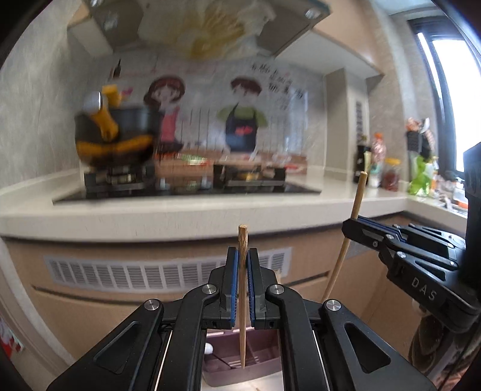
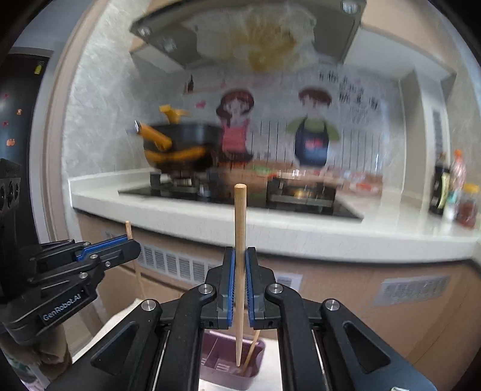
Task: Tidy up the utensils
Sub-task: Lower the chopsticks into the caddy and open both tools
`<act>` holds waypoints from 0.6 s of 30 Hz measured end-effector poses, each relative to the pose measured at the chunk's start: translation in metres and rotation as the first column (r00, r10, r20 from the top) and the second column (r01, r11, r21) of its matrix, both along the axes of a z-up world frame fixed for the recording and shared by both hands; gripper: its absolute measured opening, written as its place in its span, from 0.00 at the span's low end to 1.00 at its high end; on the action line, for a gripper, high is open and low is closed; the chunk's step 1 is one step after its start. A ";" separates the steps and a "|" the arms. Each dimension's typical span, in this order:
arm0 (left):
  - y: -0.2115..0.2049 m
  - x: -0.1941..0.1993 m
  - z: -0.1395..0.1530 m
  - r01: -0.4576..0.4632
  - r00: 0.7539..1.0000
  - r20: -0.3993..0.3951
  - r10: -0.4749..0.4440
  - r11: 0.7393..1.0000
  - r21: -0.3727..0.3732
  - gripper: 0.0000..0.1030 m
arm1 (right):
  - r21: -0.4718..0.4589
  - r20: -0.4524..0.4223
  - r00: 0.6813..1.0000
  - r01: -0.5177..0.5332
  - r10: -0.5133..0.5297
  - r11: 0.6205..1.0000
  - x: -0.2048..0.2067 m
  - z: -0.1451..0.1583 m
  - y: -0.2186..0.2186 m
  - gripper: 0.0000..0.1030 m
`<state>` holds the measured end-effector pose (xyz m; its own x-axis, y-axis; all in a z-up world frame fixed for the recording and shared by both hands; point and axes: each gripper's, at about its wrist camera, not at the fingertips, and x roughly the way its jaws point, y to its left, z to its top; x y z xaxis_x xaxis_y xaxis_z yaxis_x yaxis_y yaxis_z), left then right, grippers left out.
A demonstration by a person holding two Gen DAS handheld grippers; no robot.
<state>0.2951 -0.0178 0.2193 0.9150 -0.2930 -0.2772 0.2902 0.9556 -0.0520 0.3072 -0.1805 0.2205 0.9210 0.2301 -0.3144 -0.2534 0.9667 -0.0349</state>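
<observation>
My left gripper [image 1: 243, 258] is shut on a wooden chopstick [image 1: 242, 300], held upright with its tip over a mauve utensil holder [image 1: 237, 373]. My right gripper [image 2: 239, 255] is shut on a second wooden chopstick [image 2: 239, 255], also upright, its tip inside the mauve holder [image 2: 219, 361], where another chopstick [image 2: 251, 350] leans. The right gripper [image 1: 350, 228] with its chopstick [image 1: 357, 198] shows at the right of the left wrist view. The left gripper [image 2: 132, 243] with its chopstick [image 2: 138, 276] shows at the left of the right wrist view.
A kitchen counter [image 1: 186, 216] with a gas hob [image 1: 186, 183] and a black and orange pot [image 1: 114, 135] lies ahead. Bottles and jars [image 1: 387, 171] stand at the counter's right end. A range hood [image 1: 204, 27] hangs above. The holder stands on a white surface [image 2: 270, 373].
</observation>
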 end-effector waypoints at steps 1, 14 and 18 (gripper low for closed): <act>0.001 0.011 -0.009 -0.003 1.000 -0.025 0.003 1.000 -0.005 0.06 | -0.003 -0.021 1.000 0.000 0.000 1.000 0.009 -0.011 0.002 0.07; 0.000 0.075 -0.103 0.001 0.975 -0.223 -0.009 0.999 -0.038 0.06 | -0.010 -0.252 0.968 -0.005 0.002 1.000 0.072 -0.110 0.003 0.07; -0.004 0.081 -0.121 0.023 0.961 -0.274 -0.034 0.999 -0.042 0.08 | -0.007 -0.309 0.951 -0.021 0.018 1.000 0.076 -0.130 0.003 0.07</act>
<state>0.3757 -0.0220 0.0984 0.7964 -0.3328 -0.5049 0.2868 0.9429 -0.1692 0.3828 -0.1777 0.0902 0.7740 0.2420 -0.5851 -0.2719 0.9616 0.0381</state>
